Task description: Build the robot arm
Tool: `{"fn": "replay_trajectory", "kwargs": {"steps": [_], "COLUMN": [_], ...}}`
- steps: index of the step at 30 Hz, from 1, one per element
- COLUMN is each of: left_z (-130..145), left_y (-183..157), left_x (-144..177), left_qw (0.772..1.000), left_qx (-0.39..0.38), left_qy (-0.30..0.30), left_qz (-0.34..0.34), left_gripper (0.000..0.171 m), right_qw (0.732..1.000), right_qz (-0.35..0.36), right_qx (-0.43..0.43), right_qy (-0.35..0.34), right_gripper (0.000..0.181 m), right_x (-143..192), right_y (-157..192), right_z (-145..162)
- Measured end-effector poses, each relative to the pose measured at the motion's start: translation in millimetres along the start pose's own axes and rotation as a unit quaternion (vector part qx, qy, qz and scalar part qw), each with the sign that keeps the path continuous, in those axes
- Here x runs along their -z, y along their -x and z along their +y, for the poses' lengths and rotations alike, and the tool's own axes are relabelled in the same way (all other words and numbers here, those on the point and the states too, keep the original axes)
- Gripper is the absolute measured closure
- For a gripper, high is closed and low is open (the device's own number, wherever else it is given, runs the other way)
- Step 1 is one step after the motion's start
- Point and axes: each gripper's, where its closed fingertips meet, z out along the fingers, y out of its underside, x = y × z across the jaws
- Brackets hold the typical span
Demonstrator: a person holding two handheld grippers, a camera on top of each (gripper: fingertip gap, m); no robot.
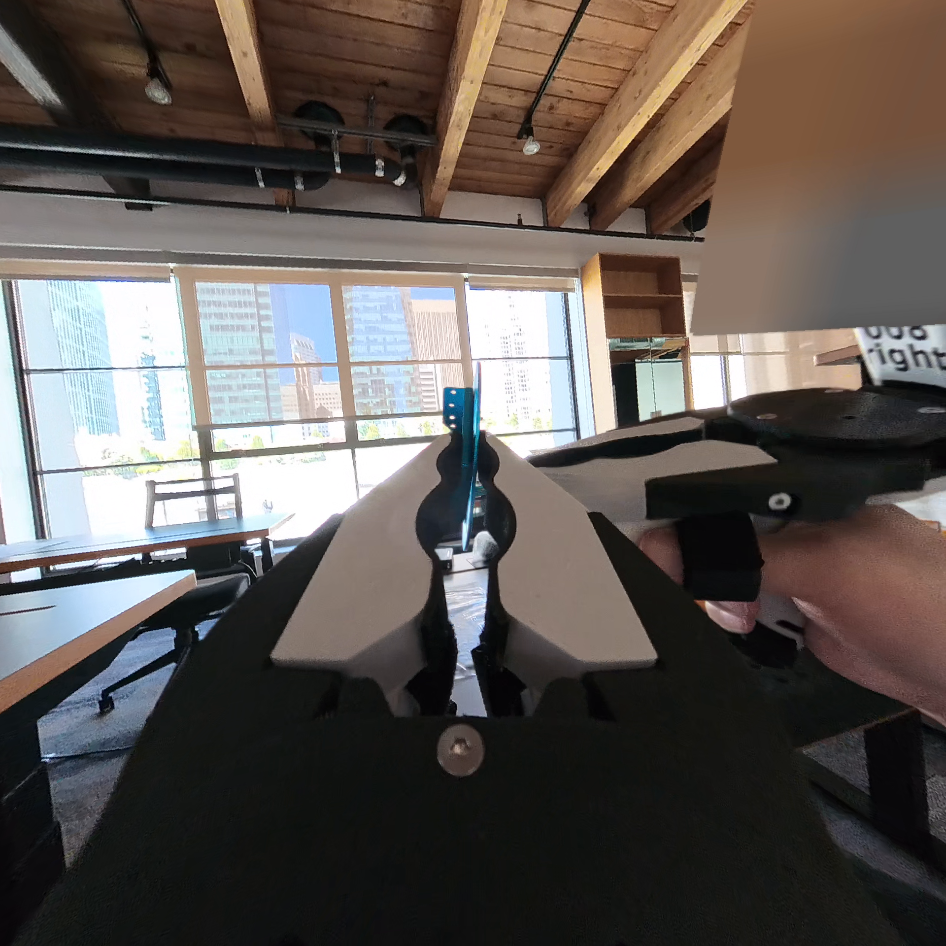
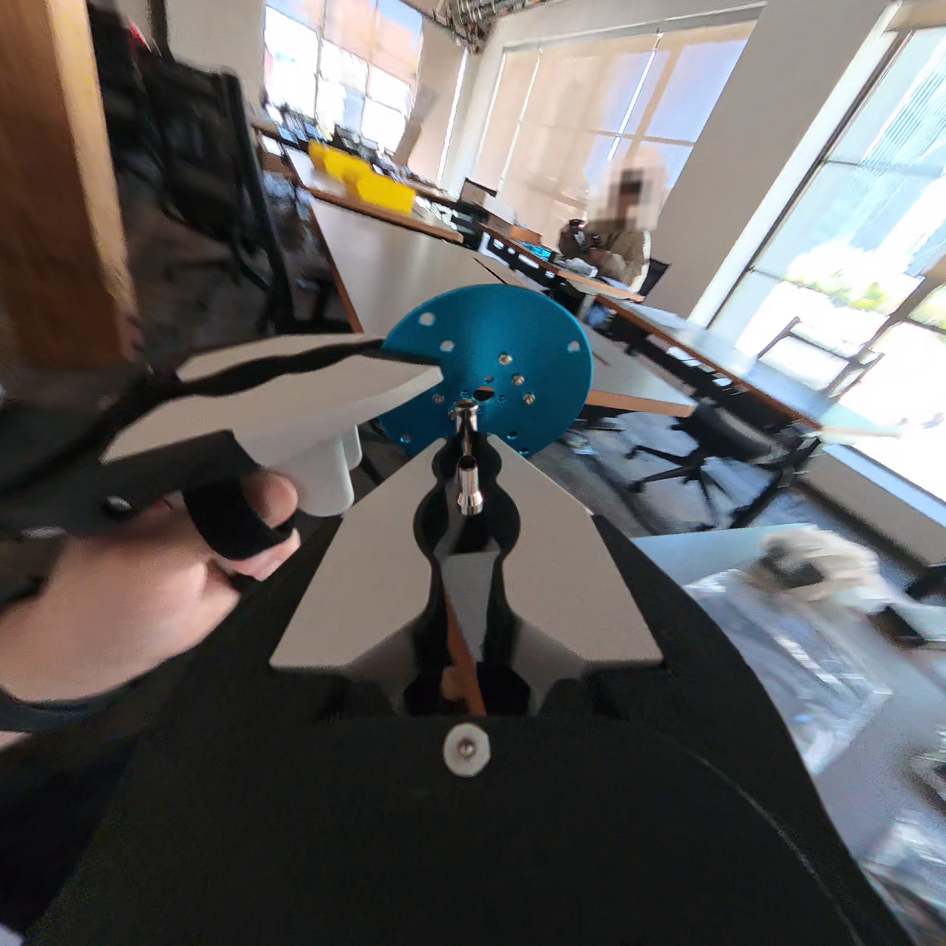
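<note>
My left gripper (image 1: 468,443) is shut on the rim of a blue metal disc (image 1: 470,481), seen edge-on, with a small blue perforated bracket (image 1: 455,409) on its far side. In the right wrist view the disc (image 2: 496,348) faces me, with several holes and screws around its hub, and the left gripper (image 2: 409,358) grips its left edge. My right gripper (image 2: 467,440) is shut on a small silver socket tool (image 2: 468,486), whose upper end touches the disc just below the hub hole. The right gripper (image 1: 542,458) also reaches in from the right in the left wrist view.
Both grippers are held up in the air in an office. Long tables (image 2: 409,256) and office chairs (image 2: 706,450) stand below, and large windows (image 1: 327,368) lie ahead. A person sits at a far table (image 2: 614,256). Yellow bins (image 2: 379,189) and a crumpled plastic sheet (image 2: 793,640) are in view.
</note>
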Motion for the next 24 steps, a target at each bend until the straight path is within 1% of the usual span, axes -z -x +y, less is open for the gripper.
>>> {"fn": "replay_trajectory", "kwargs": {"steps": [2,4,6,7,8,9,11,12,13,14,15,18,22,24], "left_z": [-1,-3,-3,-2,-2,-2,-1,-2,-2,-2,-4,-5,-4,-5], "left_y": [0,-1,-1,-1,-1,-2,-3,-4,-4,-4,-5,-8,-11,-12], "left_x": [0,1,1,1,2,3,4,4,4,4,4,5,7,8], "left_qw": [1.000,0.999,0.998,0.998,0.998,0.997,0.996,0.995,0.995,0.994,0.994,0.991,0.985,0.981], "left_qx": [-0.015,-0.035,-0.050,-0.056,-0.062,-0.068,-0.086,-0.093,-0.099,-0.103,-0.107,-0.130,-0.168,-0.190], "left_qy": [-0.010,-0.019,-0.022,-0.022,-0.025,-0.026,-0.025,-0.027,-0.028,-0.029,-0.034,-0.042,-0.042,-0.042], "left_qz": [-0.004,-0.009,-0.012,-0.013,-0.014,-0.015,-0.016,-0.015,-0.015,-0.015,-0.013,-0.009,0.000,0.003], "left_gripper": [0.168,0.168,0.168,0.169,0.168,0.168,0.168,0.168,0.168,0.168,0.168,0.168,0.168,0.168], "right_qw": [0.996,0.981,0.948,0.932,0.918,0.909,0.900,0.887,0.868,0.846,0.816,0.709,0.593,0.542], "right_qz": [-0.024,-0.056,-0.095,-0.108,-0.118,-0.121,-0.122,-0.129,-0.138,-0.147,-0.161,-0.206,-0.250,-0.270], "right_qx": [-0.081,-0.178,-0.290,-0.332,-0.363,-0.379,-0.397,-0.421,-0.453,-0.488,-0.530,-0.647,-0.743,-0.775], "right_qy": [-0.027,-0.058,-0.087,-0.098,-0.111,-0.120,-0.130,-0.138,-0.146,-0.155,-0.168,-0.190,-0.182,-0.179], "right_gripper": [0.175,0.175,0.175,0.175,0.175,0.175,0.175,0.175,0.175,0.175,0.175,0.175,0.175,0.174], "right_x": [0,0,-1,-2,-2,-2,-2,-2,-2,-2,-1,0,0,0], "right_y": [0,0,0,0,0,1,2,3,3,3,3,5,9,10], "right_z": [-2,-4,-4,-3,-4,-3,-2,-2,-2,-2,-3,-4,-2,-2]}}
